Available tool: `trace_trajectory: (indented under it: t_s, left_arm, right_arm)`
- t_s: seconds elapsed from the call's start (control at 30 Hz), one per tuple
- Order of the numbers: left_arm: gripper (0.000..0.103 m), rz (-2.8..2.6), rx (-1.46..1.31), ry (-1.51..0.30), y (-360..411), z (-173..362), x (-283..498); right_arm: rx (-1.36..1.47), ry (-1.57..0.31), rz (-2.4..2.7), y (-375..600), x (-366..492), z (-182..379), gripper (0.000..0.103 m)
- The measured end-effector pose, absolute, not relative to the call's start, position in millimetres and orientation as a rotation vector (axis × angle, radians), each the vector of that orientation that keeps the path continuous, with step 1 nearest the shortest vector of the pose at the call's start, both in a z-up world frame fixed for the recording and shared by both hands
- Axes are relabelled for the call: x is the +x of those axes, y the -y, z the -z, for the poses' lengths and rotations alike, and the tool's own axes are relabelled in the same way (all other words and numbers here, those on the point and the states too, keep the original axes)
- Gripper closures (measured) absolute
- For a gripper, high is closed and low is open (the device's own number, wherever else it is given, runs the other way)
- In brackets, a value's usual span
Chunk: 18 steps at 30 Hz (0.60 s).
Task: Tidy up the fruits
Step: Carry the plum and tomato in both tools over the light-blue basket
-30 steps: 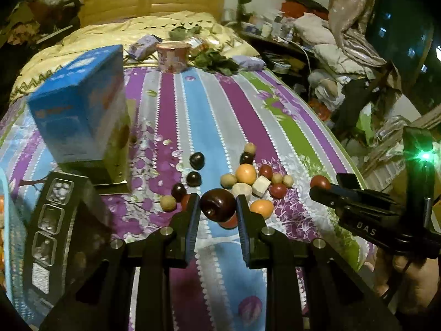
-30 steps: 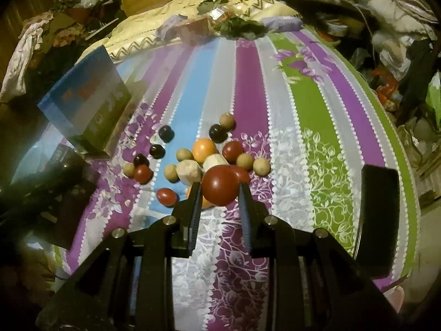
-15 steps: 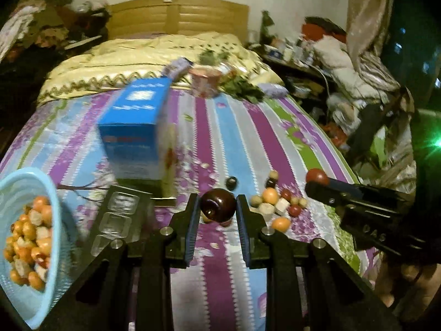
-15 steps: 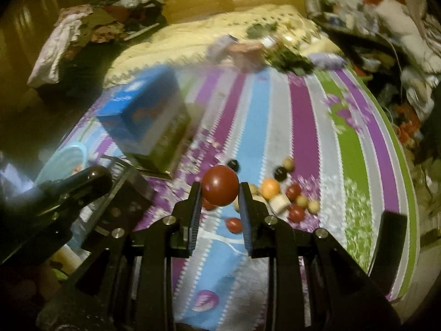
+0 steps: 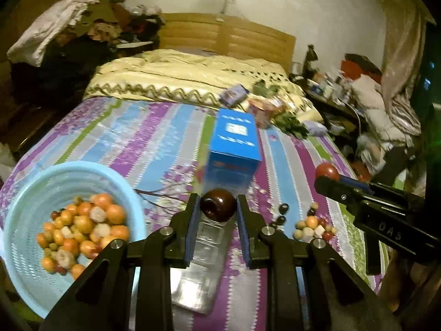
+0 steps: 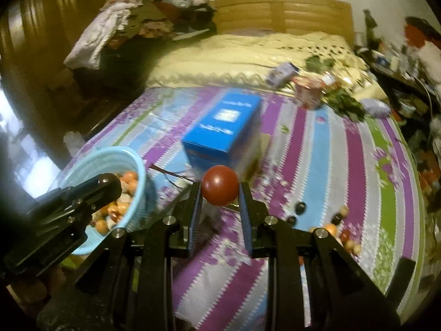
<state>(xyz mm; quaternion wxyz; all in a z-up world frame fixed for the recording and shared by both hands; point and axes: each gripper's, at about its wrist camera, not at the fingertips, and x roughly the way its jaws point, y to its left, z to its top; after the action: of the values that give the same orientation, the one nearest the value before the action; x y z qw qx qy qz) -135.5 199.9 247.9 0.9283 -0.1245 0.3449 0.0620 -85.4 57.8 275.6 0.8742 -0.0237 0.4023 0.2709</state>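
My left gripper (image 5: 217, 209) is shut on a dark maroon fruit (image 5: 217, 208), held above the striped bedspread. My right gripper (image 6: 219, 190) is shut on a red fruit (image 6: 219, 189); it also shows at the right of the left wrist view (image 5: 327, 172). A light blue basket (image 5: 33, 182) holding several orange and pale fruits lies at the left, and shows in the right wrist view (image 6: 137, 162) too. A cluster of loose small fruits (image 5: 312, 224) lies on the bed at the right, also seen in the right wrist view (image 6: 339, 229).
A blue box (image 5: 235, 151) stands on the bed ahead of both grippers. A clear plastic tray (image 5: 204, 262) lies under the left gripper. A pink cup (image 6: 308, 93), leaves and packets sit near the yellow quilt. Clutter lines the right side of the bed.
Both grippers have swung left from the loose fruit cluster, each still holding its fruit. The blue basket has come into view at the left, and the blue box now sits ahead.
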Motion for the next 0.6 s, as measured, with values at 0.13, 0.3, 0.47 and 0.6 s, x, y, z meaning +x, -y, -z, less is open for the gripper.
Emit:
trace_trajectory:
  t_s: [0.13,0.3,0.47,0.6]
  left_arm:
    - [0.077,-0.189,-0.275,-0.68,-232.9,-259.1,-149.0]
    - [0.077,-0.27,-0.301,-0.655,-276.5,-268.7,-166.5]
    - [0.077,-0.341,-0.331,-0.648,-313.8,-272.6,-184.8]
    - [0.077,-0.392,-0.345,-0.655,-343.2,-271.9,-201.5]
  right_arm:
    - [-0.07,-0.826,-0.621,-88.2,-86.8,-283.9,0.076]
    - [-0.11,-0.816,-0.705,-135.4,-94.1,-292.1,0.076]
    - [-0.156,-0.815,-0.785,-181.6,-105.4,-297.5,0.076]
    - [-0.191,-0.833,-0.853,-217.8,-114.0,-296.7,0.076]
